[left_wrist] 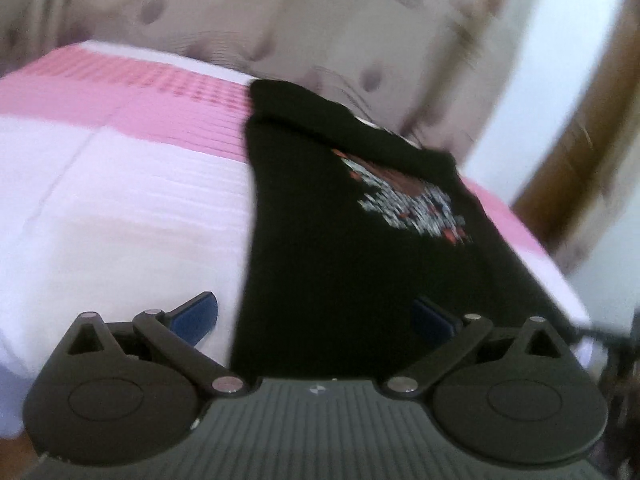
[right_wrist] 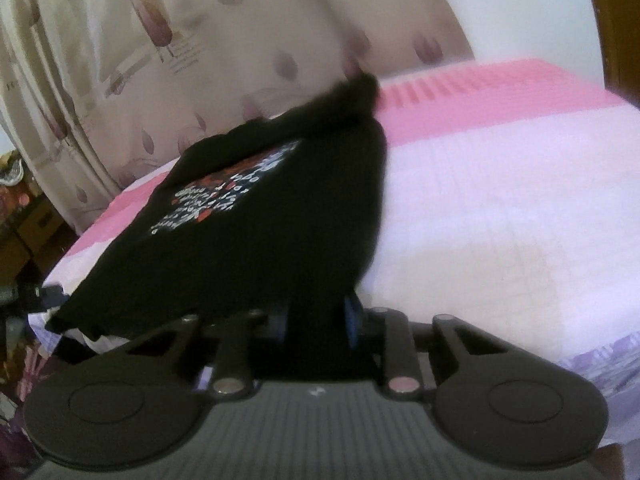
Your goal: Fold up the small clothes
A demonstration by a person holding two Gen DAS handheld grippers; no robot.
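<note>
Gripping near hem: right gripper [right_wrist: 316,316] pinches black shirt [right_wrist: 256,216] | left gripper [left_wrist: 314,316] wide, hem edge between fingers | shirt ahead on bed [left_wrist: 120,200] | soft, light, limp; take hem corners

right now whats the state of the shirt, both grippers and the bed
shirt: black, print up, lying flat on bed, sides folded in
left gripper: open, jaws wide over shirt's near hem
right gripper: shut on shirt's near edge
bed: covered in a pink and white sheet
</note>
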